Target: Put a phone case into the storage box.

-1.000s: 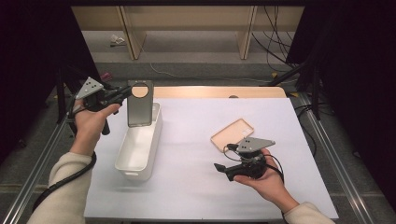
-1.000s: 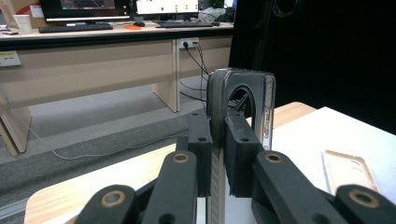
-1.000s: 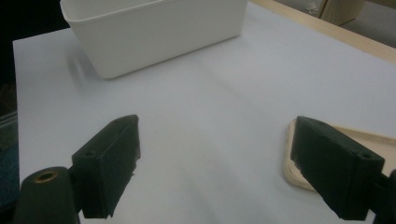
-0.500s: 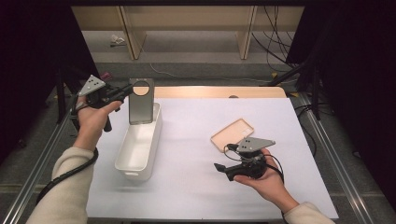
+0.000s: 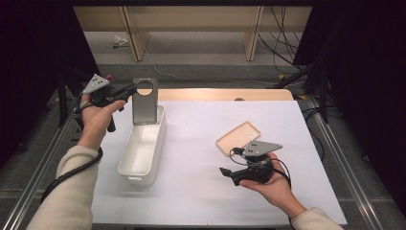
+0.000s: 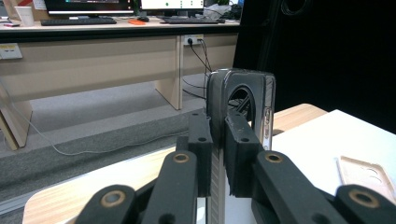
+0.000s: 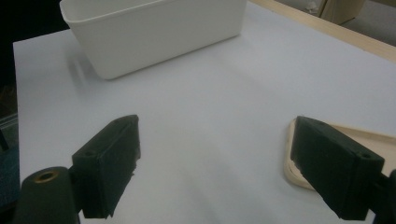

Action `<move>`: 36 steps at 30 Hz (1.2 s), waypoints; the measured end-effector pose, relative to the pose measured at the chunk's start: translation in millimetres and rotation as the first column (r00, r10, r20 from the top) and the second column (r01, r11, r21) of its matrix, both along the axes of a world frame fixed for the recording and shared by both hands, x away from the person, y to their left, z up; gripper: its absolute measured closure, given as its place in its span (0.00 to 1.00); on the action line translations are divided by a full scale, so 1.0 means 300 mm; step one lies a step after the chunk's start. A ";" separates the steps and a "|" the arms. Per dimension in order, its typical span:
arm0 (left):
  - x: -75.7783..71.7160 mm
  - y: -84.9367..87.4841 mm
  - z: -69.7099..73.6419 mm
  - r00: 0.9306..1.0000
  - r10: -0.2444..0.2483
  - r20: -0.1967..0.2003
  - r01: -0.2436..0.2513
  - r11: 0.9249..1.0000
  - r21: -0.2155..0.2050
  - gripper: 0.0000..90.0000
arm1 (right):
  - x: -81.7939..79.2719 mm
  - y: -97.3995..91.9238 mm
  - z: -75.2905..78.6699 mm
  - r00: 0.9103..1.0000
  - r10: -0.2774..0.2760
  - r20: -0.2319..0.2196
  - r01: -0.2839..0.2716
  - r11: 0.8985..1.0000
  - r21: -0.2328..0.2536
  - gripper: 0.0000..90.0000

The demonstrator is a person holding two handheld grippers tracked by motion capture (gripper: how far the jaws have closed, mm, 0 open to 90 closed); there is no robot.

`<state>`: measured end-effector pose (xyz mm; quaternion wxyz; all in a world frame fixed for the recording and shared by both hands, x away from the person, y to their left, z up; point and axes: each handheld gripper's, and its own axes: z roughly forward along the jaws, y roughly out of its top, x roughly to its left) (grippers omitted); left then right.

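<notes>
A grey phone case (image 5: 144,101) with a round hole near its top hangs upright over the far end of the white bin (image 5: 128,158). My left gripper (image 5: 131,89) is shut on its upper left edge. In the left gripper view my left gripper (image 6: 217,135) pinches the grey case (image 6: 245,100) edge-on between the jaws. A beige phone case (image 5: 238,138) lies flat on the white table right of the middle. My right gripper (image 5: 225,172) rests low just in front of it, open and pointing left. In the right gripper view my right gripper (image 7: 215,158) has bare table between its jaws and the beige case (image 7: 364,132) behind the right jaw.
The white bin (image 7: 154,28) is long, stands lengthwise at the table's left and looks hollow inside. A wooden strip (image 5: 215,94) runs along the table's far edge. Metal rails (image 5: 330,143) flank the table, with desks and cables beyond.
The left gripper has shifted the grey case slightly upward over the bin's far end. The right gripper has stayed where it was.
</notes>
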<state>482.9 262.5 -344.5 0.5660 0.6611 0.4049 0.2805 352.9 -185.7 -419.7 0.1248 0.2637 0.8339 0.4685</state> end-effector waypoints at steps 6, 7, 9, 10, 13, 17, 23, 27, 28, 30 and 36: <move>0.020 0.000 -0.011 1.000 0.003 -0.011 -0.004 1.000 -0.002 0.91 | 0.001 0.000 -0.001 1.000 0.000 -0.003 0.000 1.000 -0.001 0.19; 0.023 -0.002 -0.013 1.000 0.002 -0.013 -0.002 1.000 -0.002 0.91 | 0.001 0.000 -0.001 1.000 0.001 -0.002 -0.001 1.000 -0.001 0.19; 0.029 -0.007 -0.017 1.000 0.000 -0.016 0.000 1.000 0.000 0.91 | 0.001 0.000 -0.001 1.000 0.001 -0.002 -0.001 1.000 0.000 0.19; 0.031 -0.008 -0.019 1.000 -0.002 -0.016 0.002 1.000 0.000 0.91 | 0.001 0.000 -0.001 1.000 0.001 -0.002 -0.001 1.000 0.000 0.19; 0.039 -0.014 -0.023 1.000 -0.003 -0.018 0.003 1.000 0.000 0.91 | 0.001 0.001 -0.002 1.000 0.002 -0.001 -0.002 1.000 -0.002 0.19; 0.048 -0.017 -0.029 1.000 -0.004 -0.023 0.005 1.000 0.006 0.91 | -0.001 0.001 0.000 1.000 0.004 0.000 -0.004 1.000 -0.003 0.19; 0.058 -0.013 -0.038 0.999 0.002 -0.033 -0.002 1.000 0.009 0.91 | 0.000 0.001 -0.001 1.000 0.004 -0.001 -0.004 1.000 -0.001 0.19; 0.063 -0.011 -0.043 0.999 0.002 -0.037 -0.002 1.000 0.009 0.91 | 0.000 0.001 -0.001 1.000 0.004 -0.001 -0.004 1.000 -0.001 0.19; 0.063 -0.011 -0.044 0.999 0.002 -0.036 -0.002 1.000 0.008 0.91 | 0.000 0.001 -0.001 1.000 0.005 -0.002 -0.005 1.000 -0.002 0.19; 0.066 -0.012 -0.046 0.999 0.003 -0.037 -0.002 1.000 0.010 0.91 | 0.000 0.002 -0.002 1.000 0.005 -0.002 -0.005 1.000 -0.002 0.19; 0.075 -0.021 -0.054 0.999 -0.002 -0.041 0.003 1.000 0.014 0.91 | 0.000 0.001 0.000 1.000 0.004 0.000 -0.004 1.000 -0.002 0.19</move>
